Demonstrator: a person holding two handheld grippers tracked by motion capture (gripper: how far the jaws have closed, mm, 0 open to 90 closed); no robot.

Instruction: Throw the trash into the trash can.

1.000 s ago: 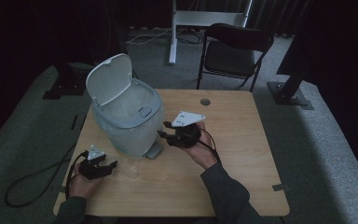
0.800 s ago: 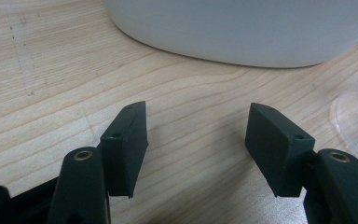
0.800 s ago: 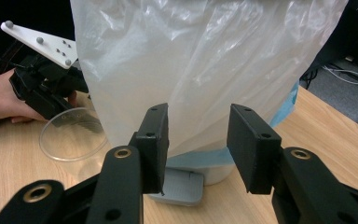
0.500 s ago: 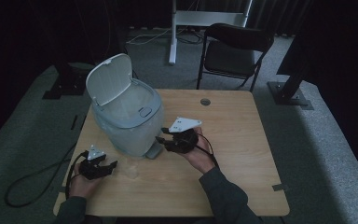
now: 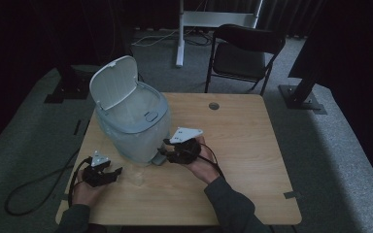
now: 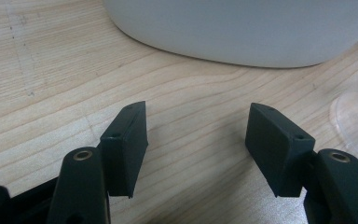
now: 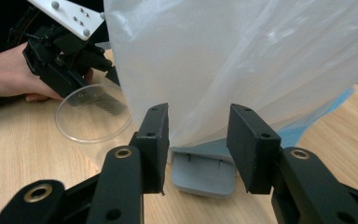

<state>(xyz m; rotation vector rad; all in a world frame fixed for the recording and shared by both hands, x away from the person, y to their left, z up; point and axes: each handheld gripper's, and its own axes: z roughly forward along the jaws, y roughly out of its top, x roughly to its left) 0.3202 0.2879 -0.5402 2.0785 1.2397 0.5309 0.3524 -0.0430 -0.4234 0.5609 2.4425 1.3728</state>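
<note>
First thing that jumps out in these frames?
The pedal bin with its lid up and a clear bag liner draped over its sides, standing on the left half of the wooden table. At its base, the right gripper, jaws apart with nothing between them, points at the grey foot pedal. The left gripper rests open near the table's front left, beside a clear round lid.

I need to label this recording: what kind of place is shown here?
Probably a recording studio or lab, not a home: dark curtains hang around a lone wooden table, a folding chair stands behind it, and stand bases sit on grey carpet.
</note>
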